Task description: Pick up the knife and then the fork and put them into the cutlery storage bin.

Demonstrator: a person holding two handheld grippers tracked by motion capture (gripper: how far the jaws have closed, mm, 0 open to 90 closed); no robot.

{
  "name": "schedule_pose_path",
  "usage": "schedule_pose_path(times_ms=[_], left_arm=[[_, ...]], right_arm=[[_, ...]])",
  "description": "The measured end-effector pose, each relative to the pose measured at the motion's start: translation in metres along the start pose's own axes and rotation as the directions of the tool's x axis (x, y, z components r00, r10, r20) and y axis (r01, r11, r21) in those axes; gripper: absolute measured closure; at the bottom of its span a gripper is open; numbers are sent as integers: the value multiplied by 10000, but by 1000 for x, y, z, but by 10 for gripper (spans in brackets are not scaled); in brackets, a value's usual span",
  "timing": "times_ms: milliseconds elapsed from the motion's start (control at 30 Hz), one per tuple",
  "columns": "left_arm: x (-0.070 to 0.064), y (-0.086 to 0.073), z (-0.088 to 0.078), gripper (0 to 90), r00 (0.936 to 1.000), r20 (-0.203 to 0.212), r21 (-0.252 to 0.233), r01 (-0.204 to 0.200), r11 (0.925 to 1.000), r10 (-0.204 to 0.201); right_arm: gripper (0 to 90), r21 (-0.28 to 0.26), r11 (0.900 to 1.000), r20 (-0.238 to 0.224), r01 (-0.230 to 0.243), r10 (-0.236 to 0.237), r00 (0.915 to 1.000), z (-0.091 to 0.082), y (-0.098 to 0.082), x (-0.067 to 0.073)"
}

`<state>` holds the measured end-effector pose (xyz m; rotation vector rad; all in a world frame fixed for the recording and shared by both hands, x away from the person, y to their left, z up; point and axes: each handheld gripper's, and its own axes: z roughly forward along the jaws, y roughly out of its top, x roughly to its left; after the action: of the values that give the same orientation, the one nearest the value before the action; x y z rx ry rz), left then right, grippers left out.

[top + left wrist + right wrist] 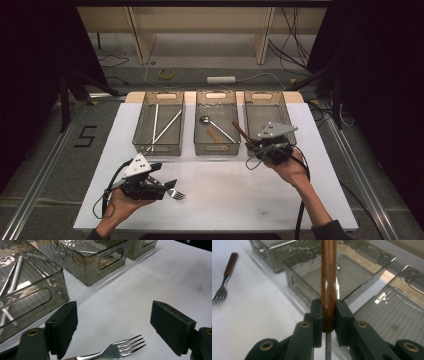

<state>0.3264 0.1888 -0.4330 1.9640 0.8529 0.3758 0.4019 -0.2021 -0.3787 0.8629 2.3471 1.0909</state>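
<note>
Right gripper (pixel 260 145) clamps a wood-handled utensil (pixel 328 277) by its handle, held above the front edge of the right bin (pixel 280 112); the steel part is hidden btwn the jaws, so it can't be identified. Left gripper (pixel 167 186), jaws wide, straddles a steel fork (pixel 120 348) on the white table (pixel 225 200). Right gripper view catches the fork's brown handle; left gripper view barely does.
</note>
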Motion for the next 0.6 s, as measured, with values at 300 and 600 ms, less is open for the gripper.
schedule_pose_path(times_ms=[300,600], left_arm=[[1,-3,-5,212,9997,-224,-149,50,9999,-54],[0,-5,-7,208,9996,-247,-213,126,9997,-131]], right_arm=[[790,-39,9969,245,-785,786,9966,13,24,-28],[789,-243,9858,681,-1662,1675,9835,24,44,-57]])
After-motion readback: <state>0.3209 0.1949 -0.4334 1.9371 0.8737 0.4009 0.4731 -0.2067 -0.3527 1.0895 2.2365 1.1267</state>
